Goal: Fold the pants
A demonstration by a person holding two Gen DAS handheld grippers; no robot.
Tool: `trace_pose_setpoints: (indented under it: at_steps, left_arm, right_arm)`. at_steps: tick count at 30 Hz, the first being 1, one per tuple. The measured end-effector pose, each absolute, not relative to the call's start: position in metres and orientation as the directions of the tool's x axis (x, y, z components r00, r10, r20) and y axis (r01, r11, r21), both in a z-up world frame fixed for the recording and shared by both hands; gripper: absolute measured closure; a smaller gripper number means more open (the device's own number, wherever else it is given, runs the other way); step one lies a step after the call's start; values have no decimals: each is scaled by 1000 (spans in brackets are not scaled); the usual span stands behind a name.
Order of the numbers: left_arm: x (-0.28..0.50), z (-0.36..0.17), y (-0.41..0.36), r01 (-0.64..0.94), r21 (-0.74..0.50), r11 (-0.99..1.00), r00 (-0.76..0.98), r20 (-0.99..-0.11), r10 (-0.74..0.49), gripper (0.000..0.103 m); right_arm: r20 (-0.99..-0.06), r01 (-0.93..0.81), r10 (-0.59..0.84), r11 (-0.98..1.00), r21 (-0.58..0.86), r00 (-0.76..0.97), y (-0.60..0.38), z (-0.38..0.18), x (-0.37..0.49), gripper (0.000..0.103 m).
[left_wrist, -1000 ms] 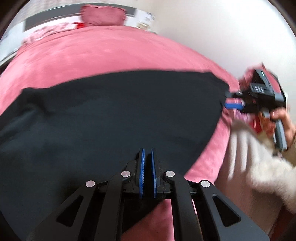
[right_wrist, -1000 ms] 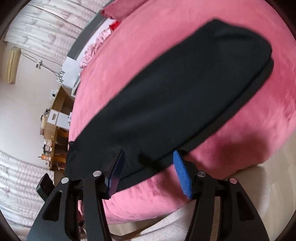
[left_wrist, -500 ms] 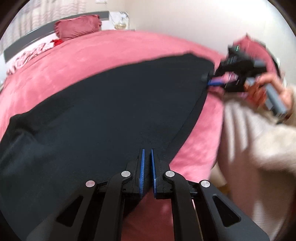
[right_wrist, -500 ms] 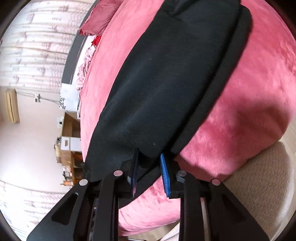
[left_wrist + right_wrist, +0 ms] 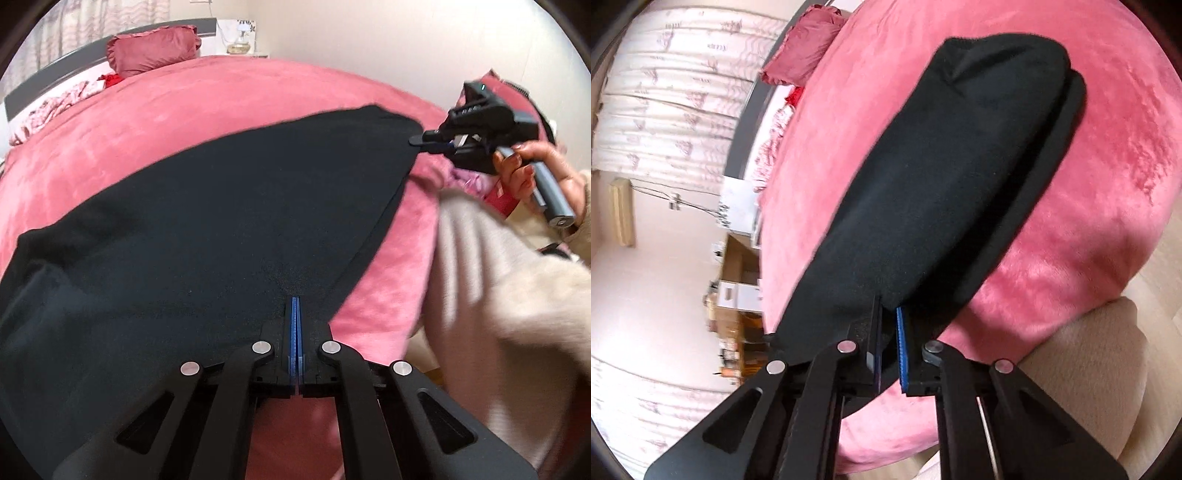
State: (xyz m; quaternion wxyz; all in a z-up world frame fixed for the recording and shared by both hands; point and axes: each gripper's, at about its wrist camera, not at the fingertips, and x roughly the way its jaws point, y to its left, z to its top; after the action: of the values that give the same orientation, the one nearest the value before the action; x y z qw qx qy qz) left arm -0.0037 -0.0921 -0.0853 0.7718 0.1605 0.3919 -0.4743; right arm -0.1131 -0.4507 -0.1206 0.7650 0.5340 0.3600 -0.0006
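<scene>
right gripper [image 5: 888,334] jaws just closed onto pants [image 5: 945,192] edge, lower centre; left gripper [image 5: 294,325] clamped near hem. pants lay across pink bed [image 5: 221,110]. soft, limp; gripped at edges.

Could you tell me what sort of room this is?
Most likely a bedroom: a wide bed under a pink cover, a pillow against the headboard, and curtains beyond.

No text, label, brand, number or sign can be read in either view. Small markings on the boxes [image 5: 737,295] stacked at the room's far side are too blurred to make out.
</scene>
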Motion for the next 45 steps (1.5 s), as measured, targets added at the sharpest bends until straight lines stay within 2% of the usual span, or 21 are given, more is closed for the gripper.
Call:
trace_pose_setpoints:
  at_steps: [4, 7, 9, 10, 11, 16, 22, 25, 27, 28, 32, 34, 37, 42, 44, 45]
  left_arm:
    - [-7, -93, -92, 858, -140, 493, 214, -776, -593, 103]
    - [-3, -109, -97, 848, -136, 513, 206, -807, -554, 103]
    - [1, -102, -95, 835, -160, 526, 207, -795, -570, 103]
    - [2, -97, -94, 832, -162, 531, 213, -791, -574, 103]
    - [5, -91, -91, 827, -159, 539, 227, -784, -578, 103]
    - [36, -76, -70, 744, -181, 643, 322, -746, -583, 103]
    - [117, -76, -39, 538, -179, 823, 449, -766, -460, 103]
    - [155, -78, -31, 464, -146, 874, 489, -780, -390, 103]
    - [180, -84, -29, 426, -146, 893, 485, -796, -362, 103]
    - [189, -88, -29, 420, -160, 894, 467, -806, -363, 103]
    - [203, -89, -27, 408, -125, 905, 516, -786, -341, 103]
    - [213, -97, -19, 328, -101, 939, 562, -778, -280, 102]
    - [217, -107, -7, 295, -180, 939, 557, -766, -321, 102]
    - [186, -90, 0, 343, -175, 923, 585, -729, -355, 102]
    - [166, -83, 8, 333, -204, 920, 598, -709, -374, 91]
    - [154, -82, 13, 334, -234, 913, 594, -699, -397, 55]
  right_arm:
    - [-613, 426, 369, 474, 771, 699, -451, -133, -114, 97]
    - [-696, 451, 325, 574, 683, 640, -441, -149, -103, 89]
    - [-690, 410, 302, 626, 664, 657, -437, -138, -102, 64]
    - [-670, 382, 295, 637, 669, 682, -437, -131, -104, 45]
    - [-646, 360, 277, 645, 674, 711, -440, -122, -107, 43]
    - [-619, 430, 176, 576, 696, 765, -479, -117, -118, 43]
    - [-652, 556, 57, 470, 685, 756, -527, -140, -115, 43]
    - [-621, 550, 37, 426, 718, 783, -547, -146, -107, 43]
    - [-588, 534, 29, 382, 754, 808, -556, -147, -102, 68]
    - [-587, 536, 25, 379, 754, 809, -559, -146, -100, 86]
    - [-588, 545, -19, 401, 736, 808, -565, -140, -105, 88]
    - [-610, 575, -26, 366, 731, 792, -563, -154, -107, 88]
    - [-581, 559, -34, 325, 763, 813, -560, -161, -109, 87]
    - [-568, 541, -16, 328, 775, 823, -564, -158, -111, 76]
    - [-577, 546, -7, 330, 770, 817, -568, -155, -108, 75]
    - [-583, 551, 0, 329, 767, 812, -568, -151, -99, 75]
